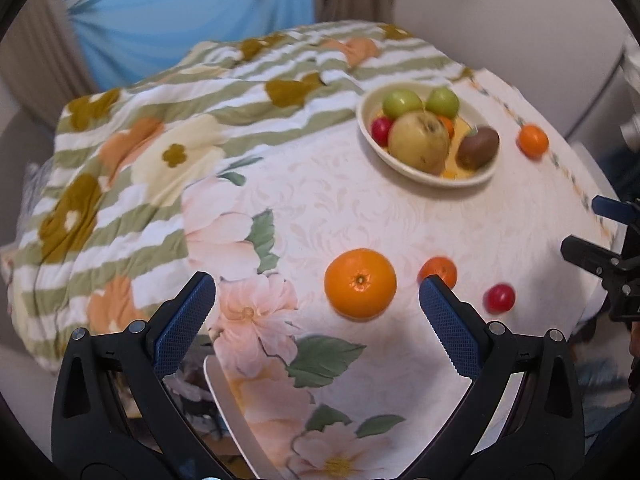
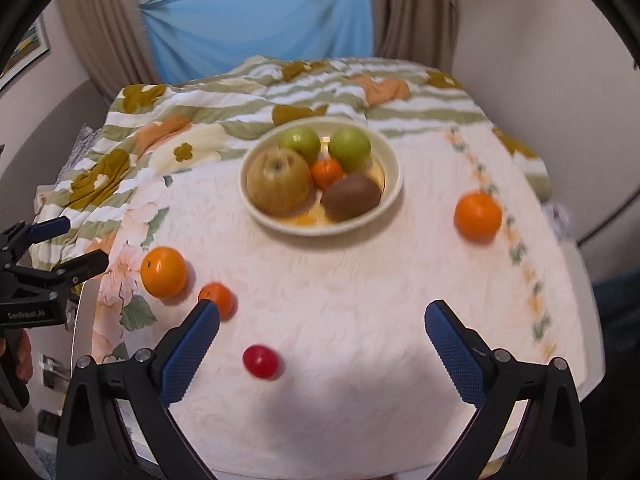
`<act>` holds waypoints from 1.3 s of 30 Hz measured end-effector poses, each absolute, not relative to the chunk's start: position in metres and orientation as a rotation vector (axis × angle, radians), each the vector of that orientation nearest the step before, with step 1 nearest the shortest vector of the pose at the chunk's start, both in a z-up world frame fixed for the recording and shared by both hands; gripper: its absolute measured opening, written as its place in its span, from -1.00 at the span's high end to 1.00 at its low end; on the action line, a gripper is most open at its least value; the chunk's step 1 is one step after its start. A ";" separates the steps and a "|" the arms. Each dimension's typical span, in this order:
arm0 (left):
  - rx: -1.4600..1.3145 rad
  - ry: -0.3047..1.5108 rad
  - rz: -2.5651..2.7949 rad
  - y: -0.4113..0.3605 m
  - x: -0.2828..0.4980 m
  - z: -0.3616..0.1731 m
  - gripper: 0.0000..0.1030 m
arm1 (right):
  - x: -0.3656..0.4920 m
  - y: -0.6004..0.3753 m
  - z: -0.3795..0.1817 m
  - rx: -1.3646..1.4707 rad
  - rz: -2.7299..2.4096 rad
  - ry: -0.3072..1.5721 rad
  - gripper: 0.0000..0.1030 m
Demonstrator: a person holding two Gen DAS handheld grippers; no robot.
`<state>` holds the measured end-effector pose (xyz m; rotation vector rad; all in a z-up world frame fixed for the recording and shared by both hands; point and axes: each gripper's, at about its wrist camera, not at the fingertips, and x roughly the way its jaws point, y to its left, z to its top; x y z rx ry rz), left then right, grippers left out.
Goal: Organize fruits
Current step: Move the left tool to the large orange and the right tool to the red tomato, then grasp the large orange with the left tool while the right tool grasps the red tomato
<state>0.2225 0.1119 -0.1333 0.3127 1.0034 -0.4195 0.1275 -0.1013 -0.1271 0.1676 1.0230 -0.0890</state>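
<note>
White floral tablecloth [image 2: 340, 320] covers the table. Nearest, both the left gripper [image 1: 316, 308] and right gripper [image 2: 322, 340] hang empty, jaws spread wide. Four fruits are left loose: small red fruit [image 2: 261, 361], small tangerine [image 2: 218, 298], large orange [image 1: 360, 283] and, farther right, another orange [image 2: 477, 216]. Beyond, the cream bowl [image 2: 394, 184] already holds six, so roughly half done.

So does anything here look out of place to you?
Four fruits lie loose on the tablecloth outside the bowl: a big orange, a small orange, a red fruit and another orange. Nothing spilled.
</note>
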 end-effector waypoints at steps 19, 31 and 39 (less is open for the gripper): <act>0.445 1.098 -0.632 0.079 0.245 -0.207 -1.00 | 0.124 -0.066 -0.200 0.261 -0.168 1.138 -0.63; 0.421 1.145 -0.631 0.073 0.251 -0.224 -0.33 | 0.128 -0.064 -0.205 0.261 -0.161 1.151 -0.33; 0.438 1.141 -0.621 0.073 0.247 -0.223 -0.33 | 0.132 -0.055 -0.209 0.212 -0.137 1.158 -0.06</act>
